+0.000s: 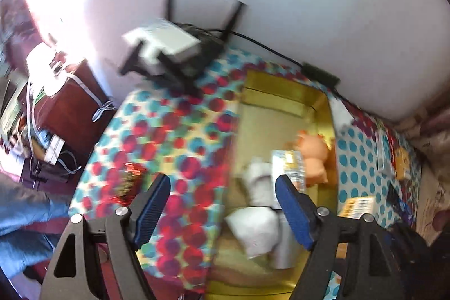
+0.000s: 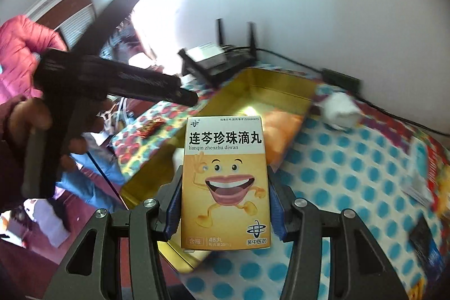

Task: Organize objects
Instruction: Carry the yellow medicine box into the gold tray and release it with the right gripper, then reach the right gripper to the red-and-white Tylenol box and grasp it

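A gold tin box [image 1: 284, 94] lies open on the dotted tablecloth; it also shows in the right wrist view [image 2: 270, 86]. Inside it are an orange plush toy [image 1: 315, 156], white rolled packets [image 1: 256, 227] and a small medicine box [image 1: 289, 162]. My left gripper [image 1: 222, 187] is open and empty, held above the tin's left side. My right gripper [image 2: 225, 179] is shut on a yellow medicine box [image 2: 225, 182] with a cartoon mouth, held upright above the tin's near end. The left gripper's handle [image 2: 112, 80] shows in the right wrist view.
A white router [image 1: 168, 47] with black antennas stands by the wall behind the tin. A red candy packet [image 1: 129, 179] lies left of the tin. A white bundle [image 2: 340, 108], a black item [image 2: 422, 241] and small boxes [image 1: 402, 162] lie right of it.
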The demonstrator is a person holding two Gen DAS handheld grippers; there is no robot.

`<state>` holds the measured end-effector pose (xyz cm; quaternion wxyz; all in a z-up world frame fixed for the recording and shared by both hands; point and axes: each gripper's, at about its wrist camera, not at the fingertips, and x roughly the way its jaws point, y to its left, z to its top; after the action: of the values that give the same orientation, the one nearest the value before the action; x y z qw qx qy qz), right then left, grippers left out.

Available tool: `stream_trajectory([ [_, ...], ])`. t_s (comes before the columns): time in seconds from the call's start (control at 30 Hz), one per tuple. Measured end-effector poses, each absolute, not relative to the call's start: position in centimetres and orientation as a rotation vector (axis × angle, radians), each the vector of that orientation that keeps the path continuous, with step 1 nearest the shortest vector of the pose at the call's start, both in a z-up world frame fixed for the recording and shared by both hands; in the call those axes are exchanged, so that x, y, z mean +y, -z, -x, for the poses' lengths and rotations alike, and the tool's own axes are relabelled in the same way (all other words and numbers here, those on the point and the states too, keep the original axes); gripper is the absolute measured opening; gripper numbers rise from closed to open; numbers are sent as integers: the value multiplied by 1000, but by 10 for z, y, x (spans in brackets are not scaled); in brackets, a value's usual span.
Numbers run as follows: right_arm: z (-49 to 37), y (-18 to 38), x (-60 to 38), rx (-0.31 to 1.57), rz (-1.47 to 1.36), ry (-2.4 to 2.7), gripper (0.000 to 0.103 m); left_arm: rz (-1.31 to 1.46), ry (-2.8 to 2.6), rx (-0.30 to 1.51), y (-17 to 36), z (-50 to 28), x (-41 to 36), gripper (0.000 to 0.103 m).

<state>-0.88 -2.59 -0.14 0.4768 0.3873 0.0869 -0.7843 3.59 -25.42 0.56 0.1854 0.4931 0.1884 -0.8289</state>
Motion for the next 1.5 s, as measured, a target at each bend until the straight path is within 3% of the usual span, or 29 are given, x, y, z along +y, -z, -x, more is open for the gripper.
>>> stream_trajectory([
  [0.2,3,17,-83,296,-964,1842,49,-1333,2301,589,-11,-63,-287,83],
  [0.53,11,50,-111,374,-1055,1847,52,-1379,2363,550,-12,-49,-278,83],
  [0.63,14,44,-102,341,-1029,1886,62,-1383,2396,536,-16,-39,-271,83],
  [0.77,20,11,-55,254,-860,2072,97,-1381,2447,536,-22,-18,-256,83],
  [0.8,24,5,-41,244,-829,2137,101,-1383,2459,532,-23,-12,-251,83],
  [0.9,61,-1,14,258,-835,2409,102,-1401,2500,518,-26,10,-229,83],
  [1.13,182,43,100,242,-1195,2617,102,-1467,2546,480,-28,61,-171,83],
  [1.27,220,73,108,188,-1356,2540,100,-1488,2552,420,-30,89,-141,83],
  [1.4,223,79,92,216,-1288,2459,93,-1518,2537,390,-26,111,-122,83],
  [1.5,225,81,82,234,-1291,2463,94,-1543,2520,367,-19,127,-111,83],
])
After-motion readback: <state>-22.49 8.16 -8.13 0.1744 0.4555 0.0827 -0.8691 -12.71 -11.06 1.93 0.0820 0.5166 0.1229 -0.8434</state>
